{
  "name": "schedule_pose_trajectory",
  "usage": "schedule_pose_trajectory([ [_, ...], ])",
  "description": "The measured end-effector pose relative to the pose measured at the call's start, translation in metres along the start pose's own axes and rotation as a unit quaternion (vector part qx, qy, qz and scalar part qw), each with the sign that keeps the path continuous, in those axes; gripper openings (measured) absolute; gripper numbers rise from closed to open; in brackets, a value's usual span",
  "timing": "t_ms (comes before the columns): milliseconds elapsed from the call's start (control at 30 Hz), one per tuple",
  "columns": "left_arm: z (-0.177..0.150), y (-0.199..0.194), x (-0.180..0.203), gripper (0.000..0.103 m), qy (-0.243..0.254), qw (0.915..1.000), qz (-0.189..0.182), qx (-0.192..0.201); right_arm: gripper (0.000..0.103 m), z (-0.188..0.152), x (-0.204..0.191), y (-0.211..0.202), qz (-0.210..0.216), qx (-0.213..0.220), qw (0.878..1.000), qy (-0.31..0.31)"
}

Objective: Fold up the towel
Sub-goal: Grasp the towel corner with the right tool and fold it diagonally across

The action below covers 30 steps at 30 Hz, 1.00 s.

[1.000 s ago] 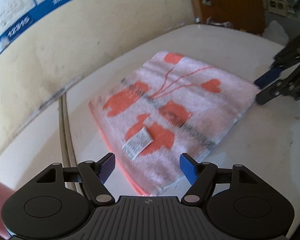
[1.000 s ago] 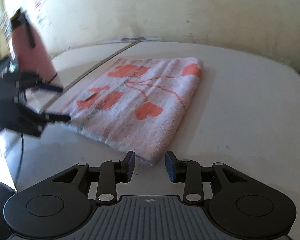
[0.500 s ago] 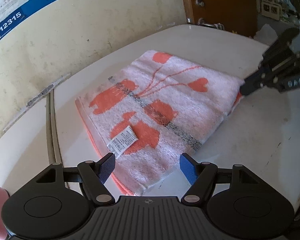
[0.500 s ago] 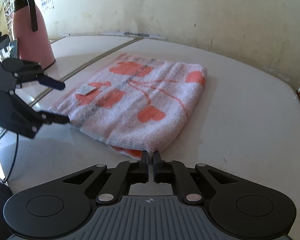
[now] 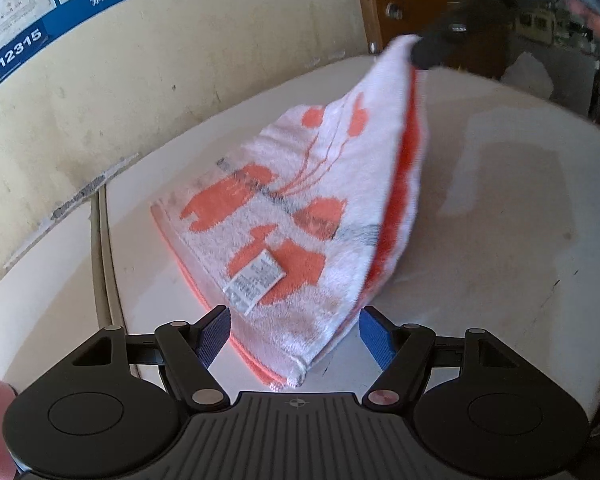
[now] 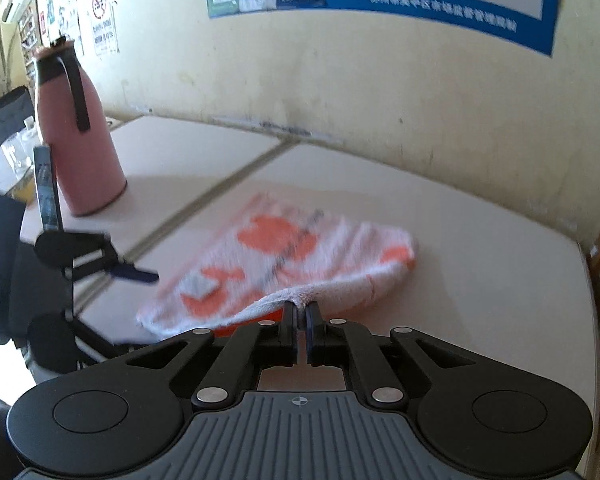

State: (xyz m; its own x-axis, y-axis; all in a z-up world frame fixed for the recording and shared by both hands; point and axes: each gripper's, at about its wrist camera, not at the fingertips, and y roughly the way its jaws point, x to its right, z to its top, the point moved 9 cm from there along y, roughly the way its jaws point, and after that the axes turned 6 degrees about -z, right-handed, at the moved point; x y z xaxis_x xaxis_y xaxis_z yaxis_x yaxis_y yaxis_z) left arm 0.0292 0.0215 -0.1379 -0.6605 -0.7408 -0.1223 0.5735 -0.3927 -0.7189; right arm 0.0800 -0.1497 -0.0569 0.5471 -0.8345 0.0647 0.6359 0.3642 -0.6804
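The folded white towel (image 5: 300, 216) with orange shapes and a sewn label lies on the white table (image 5: 500, 220). My right gripper (image 6: 300, 310) is shut on one towel corner and holds it lifted, so the cloth rises like a tent; it shows dark and blurred in the left wrist view (image 5: 428, 50). My left gripper (image 5: 294, 330) is open, with the towel's near corner lying between its blue pads (image 5: 374, 334), not gripped. It also shows in the right wrist view (image 6: 128, 272), at the towel's (image 6: 292, 256) left end.
A pink thermos jug (image 6: 76, 132) stands on the adjoining table at the left. A yellowish wall (image 5: 160, 80) with blue posters runs along the table's far edge. A seam (image 5: 102, 260) divides the two tabletops. A brown door (image 5: 404, 4) stands beyond the table.
My right gripper, shut on the towel corner, has lifted it well above the table, pulling the top layer up. My left gripper has moved in around the near corner and stays open.
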Motion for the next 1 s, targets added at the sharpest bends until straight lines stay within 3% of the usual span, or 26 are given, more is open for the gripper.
schedule_pose_trajectory([
  [133,0.002,-0.004,0.003,0.073,0.001,0.9996,-0.024,0.011,0.004,0.028,-0.008,0.013,-0.001,0.006,1.0,-0.006],
  [533,0.013,0.013,-0.021,0.073,-0.043,0.9987,-0.024,0.012,0.004,0.104,-0.025,0.081,-0.004,0.017,0.999,-0.03],
  [1000,0.003,0.039,-0.043,0.074,-0.087,0.9954,-0.031,-0.027,0.004,0.12,-0.038,0.184,0.008,-0.058,0.997,-0.049],
])
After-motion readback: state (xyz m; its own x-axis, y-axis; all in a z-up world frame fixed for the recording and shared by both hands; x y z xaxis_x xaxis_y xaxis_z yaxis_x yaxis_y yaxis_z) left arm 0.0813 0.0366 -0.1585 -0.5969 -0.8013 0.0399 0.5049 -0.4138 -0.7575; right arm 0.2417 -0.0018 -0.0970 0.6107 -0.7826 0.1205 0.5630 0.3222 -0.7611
